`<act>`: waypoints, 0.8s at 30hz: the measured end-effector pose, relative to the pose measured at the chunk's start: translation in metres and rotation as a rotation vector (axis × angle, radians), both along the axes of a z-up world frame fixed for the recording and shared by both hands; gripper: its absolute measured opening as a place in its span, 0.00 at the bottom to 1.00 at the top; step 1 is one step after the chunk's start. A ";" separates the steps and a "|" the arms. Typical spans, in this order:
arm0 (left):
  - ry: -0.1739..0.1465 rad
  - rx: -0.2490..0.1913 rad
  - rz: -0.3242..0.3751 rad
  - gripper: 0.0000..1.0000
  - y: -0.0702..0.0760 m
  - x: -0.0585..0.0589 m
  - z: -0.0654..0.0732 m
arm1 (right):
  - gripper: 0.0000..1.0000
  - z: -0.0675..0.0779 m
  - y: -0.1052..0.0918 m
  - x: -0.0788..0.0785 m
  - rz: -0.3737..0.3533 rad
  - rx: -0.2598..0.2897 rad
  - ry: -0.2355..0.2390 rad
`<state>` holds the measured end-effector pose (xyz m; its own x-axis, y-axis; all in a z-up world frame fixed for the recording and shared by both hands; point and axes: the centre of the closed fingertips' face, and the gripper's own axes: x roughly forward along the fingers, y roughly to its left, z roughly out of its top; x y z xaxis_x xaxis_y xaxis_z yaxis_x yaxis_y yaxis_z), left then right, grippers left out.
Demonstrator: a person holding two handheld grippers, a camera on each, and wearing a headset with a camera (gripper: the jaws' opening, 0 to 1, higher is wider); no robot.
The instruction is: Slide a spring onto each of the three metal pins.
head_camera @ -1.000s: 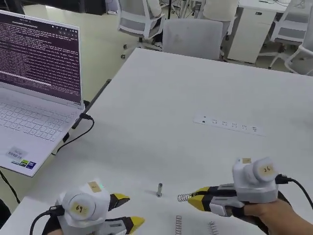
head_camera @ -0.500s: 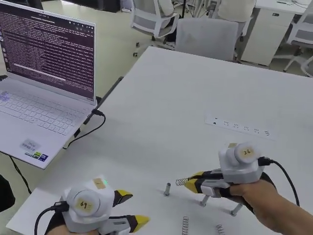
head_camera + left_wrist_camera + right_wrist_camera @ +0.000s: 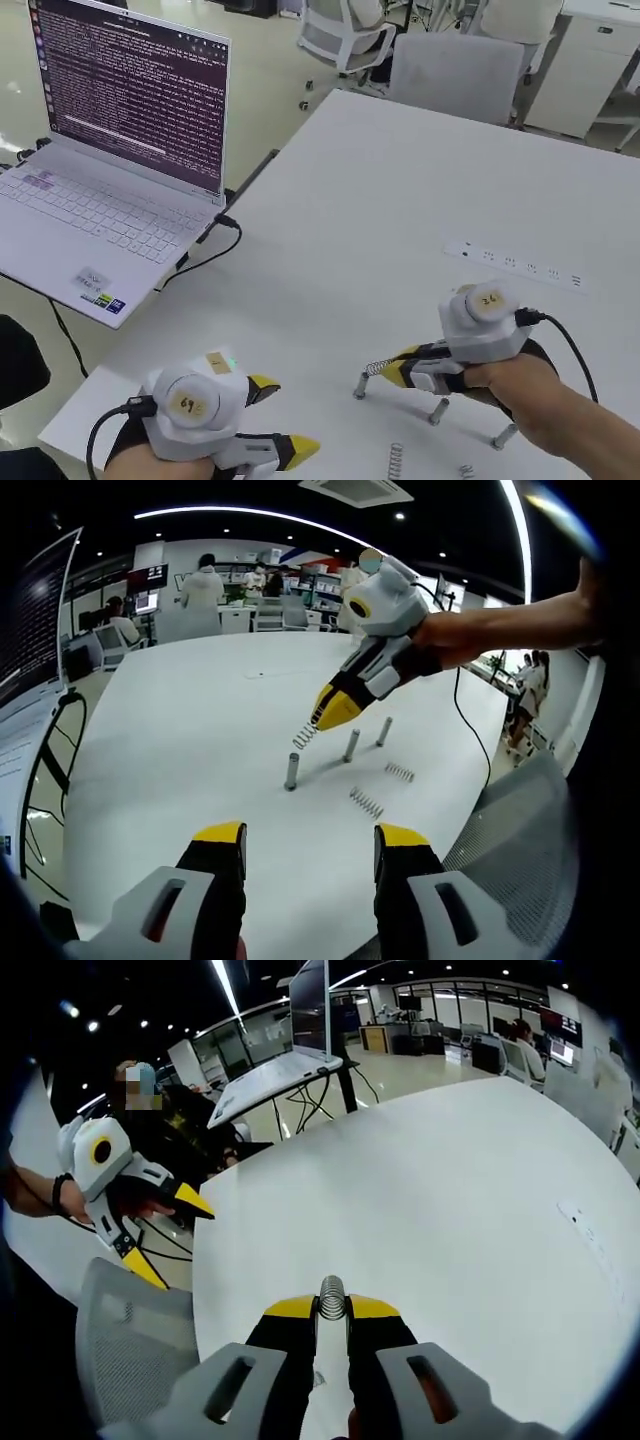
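Note:
Three short metal pins stand on the white table: the left pin (image 3: 360, 386) (image 3: 292, 771), the middle pin (image 3: 437, 411) (image 3: 351, 745) and the right pin (image 3: 503, 437) (image 3: 384, 731). My right gripper (image 3: 393, 370) (image 3: 331, 1310) is shut on a small spring (image 3: 375, 369) (image 3: 332, 1298) (image 3: 305, 733), which pokes out of its tips just above and right of the left pin. Two loose springs (image 3: 394, 460) (image 3: 366, 802) lie near the table's front edge. At the front left my left gripper (image 3: 283, 415) (image 3: 310, 840) stands open with nothing in it.
An open laptop (image 3: 110, 150) sits at the left with its cable (image 3: 205, 262) trailing onto the table. A white power strip (image 3: 520, 267) lies beyond the pins. Grey office chairs (image 3: 460, 70) stand behind the table. The second loose spring (image 3: 466, 470) (image 3: 400, 772) lies near the edge.
The right gripper has carried the spring leftward, closer to the left pin, now just above it. The left gripper has stayed open and in place. The head camera has shifted.

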<state>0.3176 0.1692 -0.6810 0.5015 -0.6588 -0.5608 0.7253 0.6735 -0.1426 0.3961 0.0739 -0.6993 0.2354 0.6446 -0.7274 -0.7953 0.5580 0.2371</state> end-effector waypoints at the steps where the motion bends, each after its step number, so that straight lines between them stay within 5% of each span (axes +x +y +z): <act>1: 0.001 -0.001 0.003 0.46 0.001 0.000 0.000 | 0.08 -0.001 0.000 0.000 0.002 -0.003 0.001; 24: 0.022 -0.015 0.037 0.45 0.007 -0.003 -0.004 | 0.08 -0.013 0.006 0.001 0.091 -0.084 0.003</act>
<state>0.3142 0.1767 -0.6854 0.5132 -0.6484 -0.5623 0.6968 0.6973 -0.1681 0.3967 0.0795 -0.7127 0.1763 0.6002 -0.7802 -0.8431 0.5011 0.1950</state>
